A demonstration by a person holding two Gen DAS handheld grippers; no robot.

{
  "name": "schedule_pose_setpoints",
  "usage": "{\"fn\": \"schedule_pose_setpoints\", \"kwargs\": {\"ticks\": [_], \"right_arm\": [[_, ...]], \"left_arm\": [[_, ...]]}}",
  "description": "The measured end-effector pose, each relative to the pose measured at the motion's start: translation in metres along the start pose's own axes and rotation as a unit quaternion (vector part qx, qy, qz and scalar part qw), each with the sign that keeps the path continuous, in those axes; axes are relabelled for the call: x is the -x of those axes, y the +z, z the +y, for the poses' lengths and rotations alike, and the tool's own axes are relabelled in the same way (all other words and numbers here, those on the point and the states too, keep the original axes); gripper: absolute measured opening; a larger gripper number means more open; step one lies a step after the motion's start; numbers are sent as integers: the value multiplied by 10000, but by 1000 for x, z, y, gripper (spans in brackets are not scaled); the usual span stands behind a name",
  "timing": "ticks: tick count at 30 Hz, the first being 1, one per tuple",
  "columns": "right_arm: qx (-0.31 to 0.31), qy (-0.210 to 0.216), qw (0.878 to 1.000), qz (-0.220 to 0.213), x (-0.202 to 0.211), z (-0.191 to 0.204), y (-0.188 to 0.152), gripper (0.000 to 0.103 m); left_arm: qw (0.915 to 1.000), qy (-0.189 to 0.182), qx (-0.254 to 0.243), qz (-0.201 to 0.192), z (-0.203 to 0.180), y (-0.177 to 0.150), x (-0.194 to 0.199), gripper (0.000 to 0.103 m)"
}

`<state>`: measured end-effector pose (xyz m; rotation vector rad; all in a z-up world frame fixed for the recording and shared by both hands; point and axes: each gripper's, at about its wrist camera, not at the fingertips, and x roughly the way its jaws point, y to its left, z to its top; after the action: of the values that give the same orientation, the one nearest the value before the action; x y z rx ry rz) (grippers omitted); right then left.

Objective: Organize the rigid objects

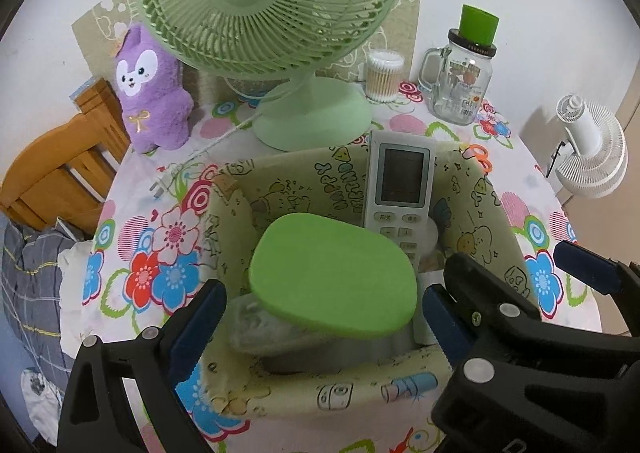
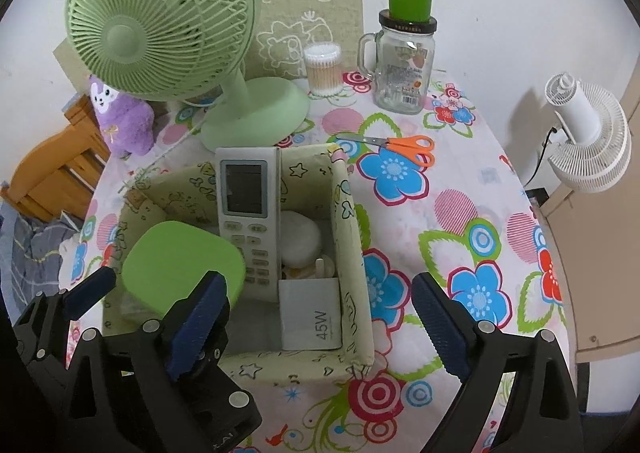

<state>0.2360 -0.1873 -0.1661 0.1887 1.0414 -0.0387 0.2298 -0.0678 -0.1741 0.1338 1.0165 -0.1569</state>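
A: What are the two grippers doing?

B: The left hand-held gripper [image 1: 320,317] is spread wide over the near end of the box [image 1: 496,221], holding nothing; the green lid [image 1: 332,273] sits between its jaws, untouched. The right hand-held gripper [image 2: 320,317] is released too, empty, straddling the box's near right corner.

A: How far along?

B: Mostly packed, I'd judge: the remote [image 2: 248,213] leans on the far wall, and the lidded tub is inside. The scissors [image 2: 404,145] are still on the table [image 2: 460,213] beyond the box, toward the jar [image 2: 404,65].

A: Do the views differ?

B: Only the right one shows the 45W carton [image 2: 310,313]; the scissors barely peek out in the left.
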Motion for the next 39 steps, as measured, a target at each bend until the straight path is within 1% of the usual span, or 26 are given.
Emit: {"fn": "schedule_pose_setpoints", "kwargs": {"ticks": [17,22,25,29,35,39], "right_arm": [[124,186,9993,-312,53,12,-20,100],[160,207,9989,-395,71,14,-30,101],[183,113,9988,-449,82,14,-36,102],[222,230,9984,-458,95,16,-46,102],[229,211,9982,-513,115,19,-60,102],[173,218,9980,-559,129,17,-66,102]], "left_arm": [[9995,95,121,-277,11,-20,56,99],[9992,120,126,-364,12,-30,77,100],[9991,93,159,-381,14,-38,88,100],[9990,90,187,-404,17,-49,104,101],[9987,153,197,-449,21,-64,129,101],[9981,195,312,-493,28,-69,146,101]]}}
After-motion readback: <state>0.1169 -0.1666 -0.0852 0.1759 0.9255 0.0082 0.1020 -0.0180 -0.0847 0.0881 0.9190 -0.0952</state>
